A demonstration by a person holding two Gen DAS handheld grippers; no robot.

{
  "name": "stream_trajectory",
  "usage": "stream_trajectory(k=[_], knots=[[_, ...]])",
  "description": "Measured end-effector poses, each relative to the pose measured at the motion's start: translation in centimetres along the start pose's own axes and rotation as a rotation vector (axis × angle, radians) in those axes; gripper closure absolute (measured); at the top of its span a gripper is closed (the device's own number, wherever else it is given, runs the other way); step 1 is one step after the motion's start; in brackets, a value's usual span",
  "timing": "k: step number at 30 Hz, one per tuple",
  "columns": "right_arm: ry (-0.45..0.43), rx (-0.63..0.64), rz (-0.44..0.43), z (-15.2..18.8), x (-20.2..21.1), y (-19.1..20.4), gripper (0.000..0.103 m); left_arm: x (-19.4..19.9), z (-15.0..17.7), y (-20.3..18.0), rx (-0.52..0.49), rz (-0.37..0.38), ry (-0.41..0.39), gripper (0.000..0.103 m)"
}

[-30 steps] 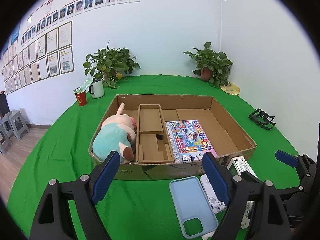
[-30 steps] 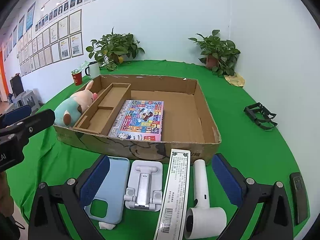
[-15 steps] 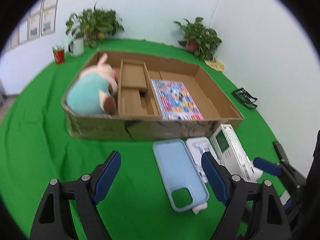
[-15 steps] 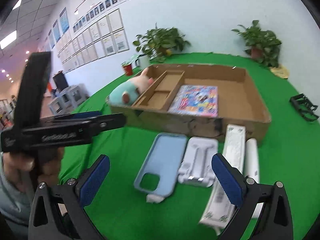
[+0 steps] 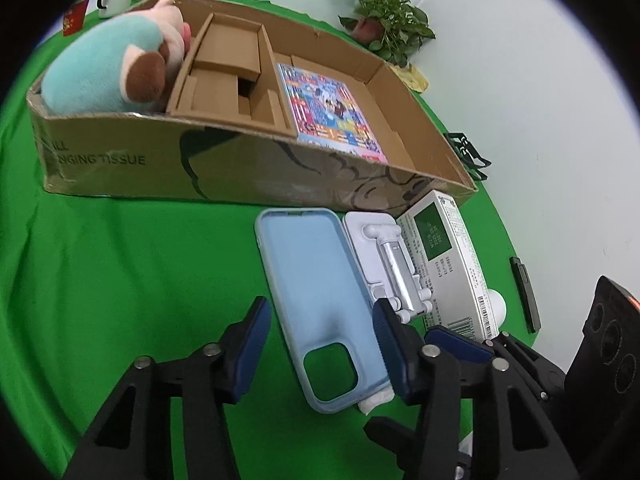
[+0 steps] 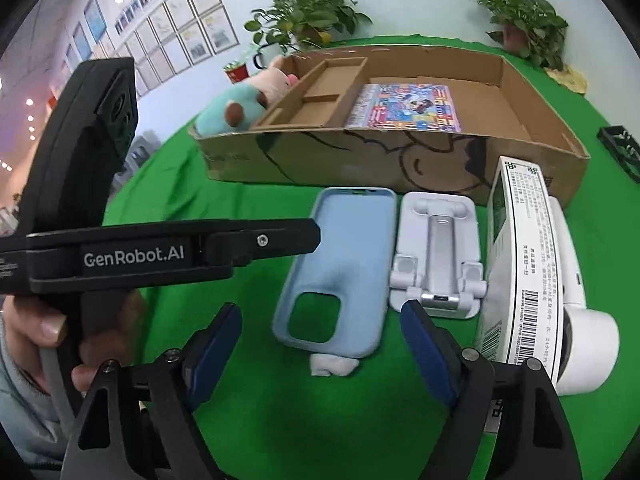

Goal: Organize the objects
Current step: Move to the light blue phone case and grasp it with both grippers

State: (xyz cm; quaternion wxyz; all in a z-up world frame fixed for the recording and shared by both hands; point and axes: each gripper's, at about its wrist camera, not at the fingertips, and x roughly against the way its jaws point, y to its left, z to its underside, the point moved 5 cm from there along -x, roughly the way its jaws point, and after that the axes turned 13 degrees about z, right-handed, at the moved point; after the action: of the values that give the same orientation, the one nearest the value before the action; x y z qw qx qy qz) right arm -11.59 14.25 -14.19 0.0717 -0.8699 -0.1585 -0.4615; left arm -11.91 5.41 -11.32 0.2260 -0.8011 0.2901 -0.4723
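Observation:
A light blue phone case (image 5: pixel 316 280) (image 6: pixel 340 256) lies open side up on the green cloth in front of the cardboard box (image 5: pixel 248 168) (image 6: pixel 360 160). My left gripper (image 5: pixel 320 320) hangs over its camera-cutout end. Its jaws are closing with the case between them, and the pads stand clear of the case's edges. My right gripper (image 6: pixel 320 316) straddles the same end from the other side. Its jaws are closing too, and its pads touch nothing. A white scrap (image 6: pixel 332 364) sticks out from under the case.
Right of the case lie a white phone stand (image 6: pixel 436 256), a long white carton (image 6: pixel 520 256) and a white handheld device (image 6: pixel 580 320). The box holds a plush toy (image 5: pixel 108 68), a cardboard divider (image 5: pixel 228 68) and a colourful book (image 5: pixel 328 108). A black rack (image 6: pixel 620 152) and potted plants sit further off.
Both grippers have come down and tipped towards the cloth, so the phone case now fills the space between their fingers. Both pairs of jaws have narrowed.

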Motion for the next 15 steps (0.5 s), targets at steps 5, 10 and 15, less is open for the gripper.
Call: stream_trajectory(k=[5, 10, 15], knots=[[0.017, 0.049, 0.015, -0.2, -0.6, 1.0, 0.029, -1.0, 0.3, 0.5, 0.02, -0.01, 0.034, 0.065], [0.037, 0.071, 0.013, -0.3, -1.2, 1.9, 0.039, -1.3, 0.8, 1.3, 0.034, -0.039, 0.059, 0.074], [0.067, 0.057, 0.034, 0.1, -1.9, 1.7, 0.039, -1.6, 1.1, 1.9, 0.046, -0.063, 0.068, 0.084]])
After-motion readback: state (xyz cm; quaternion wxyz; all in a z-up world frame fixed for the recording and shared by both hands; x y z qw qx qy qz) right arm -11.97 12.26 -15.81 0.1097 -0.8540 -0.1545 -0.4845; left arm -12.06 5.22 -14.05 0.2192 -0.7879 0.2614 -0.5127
